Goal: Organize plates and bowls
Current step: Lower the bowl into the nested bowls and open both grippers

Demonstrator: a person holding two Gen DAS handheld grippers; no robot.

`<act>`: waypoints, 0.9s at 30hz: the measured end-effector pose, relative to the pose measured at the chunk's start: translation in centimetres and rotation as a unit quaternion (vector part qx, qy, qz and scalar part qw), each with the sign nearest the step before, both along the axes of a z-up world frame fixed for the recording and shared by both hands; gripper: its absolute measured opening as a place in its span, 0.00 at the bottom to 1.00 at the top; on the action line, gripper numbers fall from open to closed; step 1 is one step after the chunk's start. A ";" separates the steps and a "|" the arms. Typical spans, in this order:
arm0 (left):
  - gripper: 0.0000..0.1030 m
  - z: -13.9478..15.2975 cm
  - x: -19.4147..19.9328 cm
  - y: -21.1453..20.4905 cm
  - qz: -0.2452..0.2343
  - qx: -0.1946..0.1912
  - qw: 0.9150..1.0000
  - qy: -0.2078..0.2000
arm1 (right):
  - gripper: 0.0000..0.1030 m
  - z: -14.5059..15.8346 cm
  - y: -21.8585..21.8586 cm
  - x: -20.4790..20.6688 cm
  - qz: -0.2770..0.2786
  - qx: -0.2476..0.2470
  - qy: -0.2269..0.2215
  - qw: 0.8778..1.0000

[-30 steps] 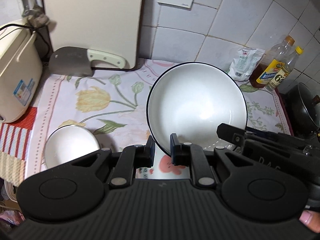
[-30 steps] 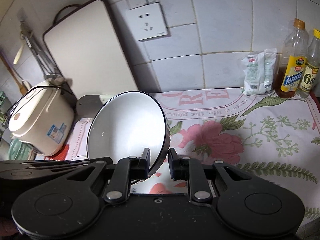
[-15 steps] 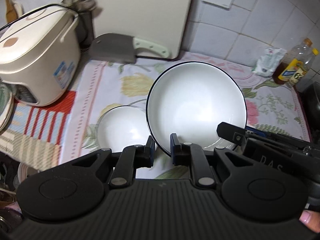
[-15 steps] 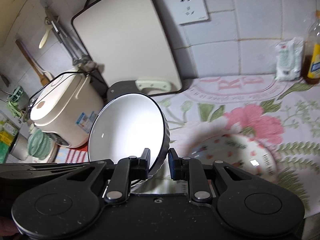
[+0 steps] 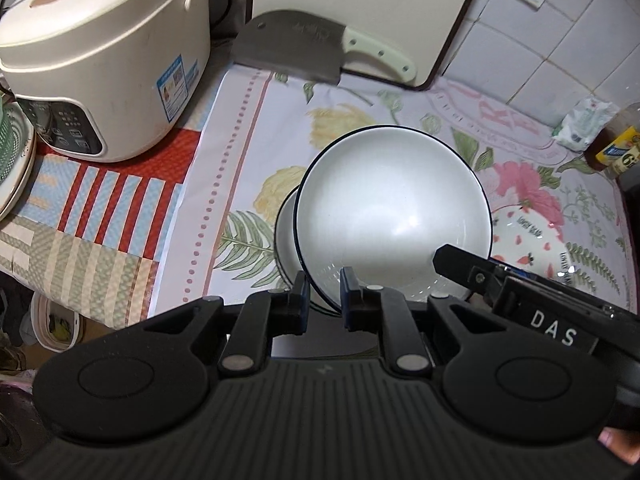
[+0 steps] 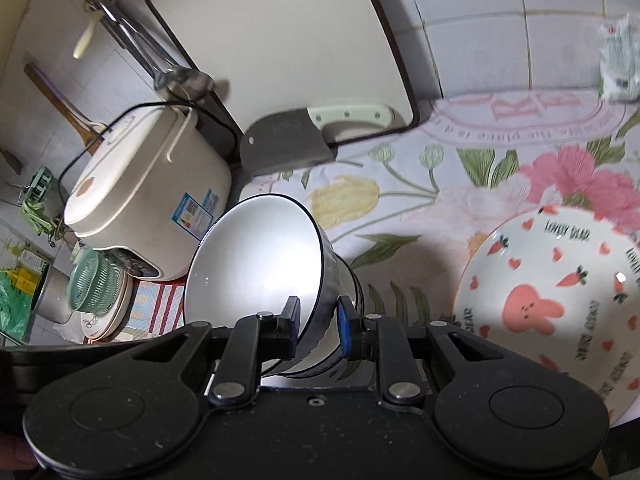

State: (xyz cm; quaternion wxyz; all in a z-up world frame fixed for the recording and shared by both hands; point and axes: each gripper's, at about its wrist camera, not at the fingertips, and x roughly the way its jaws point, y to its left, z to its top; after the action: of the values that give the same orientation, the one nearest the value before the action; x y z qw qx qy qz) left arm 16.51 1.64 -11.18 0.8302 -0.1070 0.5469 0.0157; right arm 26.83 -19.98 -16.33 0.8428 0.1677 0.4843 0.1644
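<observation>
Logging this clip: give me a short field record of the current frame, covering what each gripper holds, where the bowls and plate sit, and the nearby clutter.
left gripper: shut on rim of white bowl
right gripper: shut on the same bowl's rim, opposite side
white bowl: tilted, held above a second white bowl
second white bowl: on the floral cloth, mostly hidden
patterned plate: flat on the cloth, right of the bowls
rice cooker: back left
cleaver: against the cutting board
</observation>
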 end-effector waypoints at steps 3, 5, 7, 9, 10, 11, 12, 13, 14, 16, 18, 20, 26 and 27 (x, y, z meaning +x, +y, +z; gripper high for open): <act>0.13 -1.0 0.6 0.6 0.000 0.001 1.000 0.015 | 0.23 -0.8 0.7 0.4 -0.001 -0.001 0.014 1.000; 0.13 -1.6 1.0 1.1 0.001 -0.009 1.000 0.027 | 0.23 -1.1 1.1 0.5 -0.001 -0.006 0.020 1.000; 0.13 -2.1 1.3 1.5 -0.001 -0.021 0.999 0.037 | 0.24 -1.3 1.4 0.6 -0.002 -0.014 0.023 1.000; 0.13 -2.5 1.8 2.0 -0.003 -0.034 0.998 0.050 | 0.24 -1.3 1.6 0.9 -0.006 -0.021 0.030 0.999; 0.13 -2.7 1.9 2.3 -0.004 -0.041 0.998 0.056 | 0.24 -1.1 1.9 1.0 -0.003 -0.029 0.032 0.999; 0.13 -2.9 2.2 2.6 -0.003 -0.048 0.997 0.063 | 0.24 -1.0 2.3 1.1 0.003 -0.042 0.030 0.999; 0.13 -3.3 2.3 2.8 -0.003 -0.053 0.996 0.074 | 0.24 -0.9 2.6 1.1 0.010 -0.056 0.026 0.998; 0.13 -3.6 2.5 2.8 -0.003 -0.053 0.995 0.082 | 0.24 -1.0 3.0 1.1 0.016 -0.068 0.027 0.997; 0.13 -3.8 2.5 2.7 -0.006 -0.048 0.995 0.087 | 0.24 -1.1 3.3 1.2 0.018 -0.078 0.031 0.996; 0.14 -3.7 2.7 2.4 -0.016 -0.035 0.995 0.089 | 0.24 -1.3 3.6 1.4 0.016 -0.086 0.035 0.996; 0.15 -3.7 2.9 2.2 -0.021 -0.031 0.995 0.094 | 0.23 -1.5 4.0 1.7 0.016 -0.102 0.038 0.994; 0.16 -3.6 3.3 2.0 -0.022 -0.021 0.994 0.103 | 0.23 -1.6 4.7 2.0 0.024 -0.121 0.037 0.992; 0.19 -3.4 3.9 1.3 -0.027 0.004 0.994 0.105 | 0.23 -1.8 4.7 2.2 0.016 -0.137 0.026 0.990; 0.20 -3.3 3.9 1.2 -0.027 0.009 0.994 0.101 | 0.23 -1.8 4.6 2.2 0.017 -0.132 0.024 0.991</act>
State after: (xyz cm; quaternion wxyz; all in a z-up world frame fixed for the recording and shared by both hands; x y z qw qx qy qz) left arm 20.44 2.80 -14.45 0.7716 -0.0825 0.6306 0.0096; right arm 29.03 -15.39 -18.09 0.8428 0.0506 0.5246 0.1092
